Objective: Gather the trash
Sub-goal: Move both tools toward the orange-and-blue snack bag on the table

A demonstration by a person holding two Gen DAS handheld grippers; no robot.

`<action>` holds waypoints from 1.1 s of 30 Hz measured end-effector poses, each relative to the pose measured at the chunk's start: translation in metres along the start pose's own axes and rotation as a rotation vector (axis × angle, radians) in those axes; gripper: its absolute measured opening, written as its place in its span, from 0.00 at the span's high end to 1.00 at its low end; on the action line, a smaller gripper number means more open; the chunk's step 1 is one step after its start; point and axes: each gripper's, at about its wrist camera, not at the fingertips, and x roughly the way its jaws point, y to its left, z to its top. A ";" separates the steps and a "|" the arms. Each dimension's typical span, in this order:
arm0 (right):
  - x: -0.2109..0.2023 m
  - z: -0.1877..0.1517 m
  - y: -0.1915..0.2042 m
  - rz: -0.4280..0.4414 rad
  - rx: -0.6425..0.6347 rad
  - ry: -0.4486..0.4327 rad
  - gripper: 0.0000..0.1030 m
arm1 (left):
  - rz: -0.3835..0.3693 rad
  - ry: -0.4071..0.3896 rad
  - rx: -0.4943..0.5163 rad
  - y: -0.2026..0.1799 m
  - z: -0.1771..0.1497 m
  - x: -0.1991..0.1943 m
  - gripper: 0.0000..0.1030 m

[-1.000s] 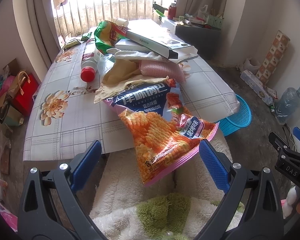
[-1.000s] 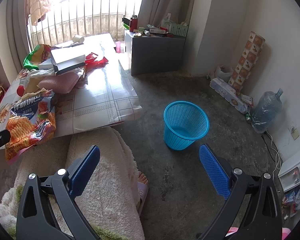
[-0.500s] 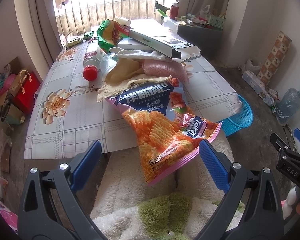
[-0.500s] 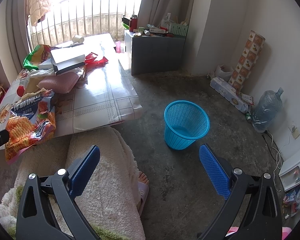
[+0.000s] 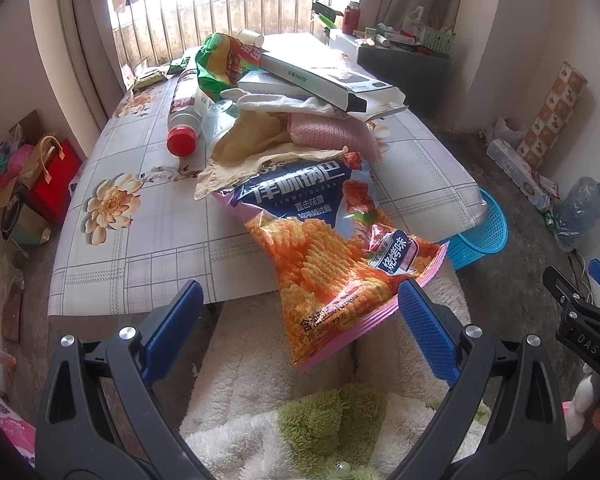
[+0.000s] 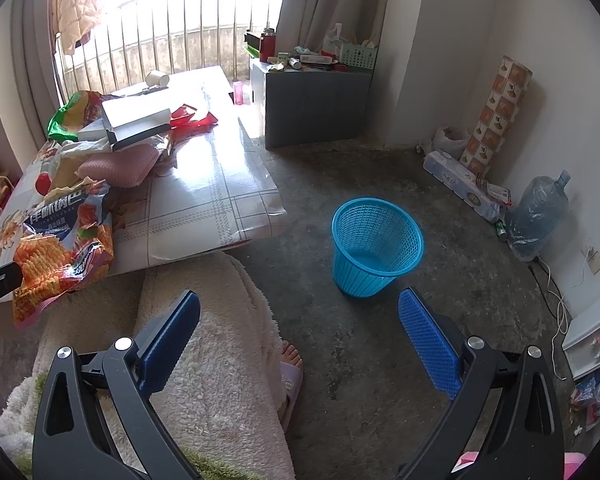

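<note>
Two grippers, both with jaws spread wide and empty. Over the last second the left gripper point(image 5: 298, 312) creeps in on the big orange-and-blue crinkled foil snack bag point(image 5: 324, 236); the bag now fills more of the left view. Right gripper point(image 6: 300, 322) hasn't moved and faces the blue plastic mesh wastebasket point(image 6: 376, 244). So approach is under way, no grasp yet. Bag is flat and open-topped, its pink-edged lower end drooping off the near edge of the floral-cloth bench point(image 5: 140, 216), just beyond the left jaws. Wastebasket stands on the floor beside the bench, empty.
</note>
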 end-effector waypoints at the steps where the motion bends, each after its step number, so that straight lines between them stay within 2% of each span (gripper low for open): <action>1: 0.000 0.000 -0.001 0.002 0.001 0.001 0.06 | 0.000 -0.001 -0.001 0.000 0.001 0.000 0.09; 33: 0.010 0.016 0.013 -0.008 -0.061 0.027 0.06 | 0.025 -0.007 -0.085 0.041 0.024 0.010 0.09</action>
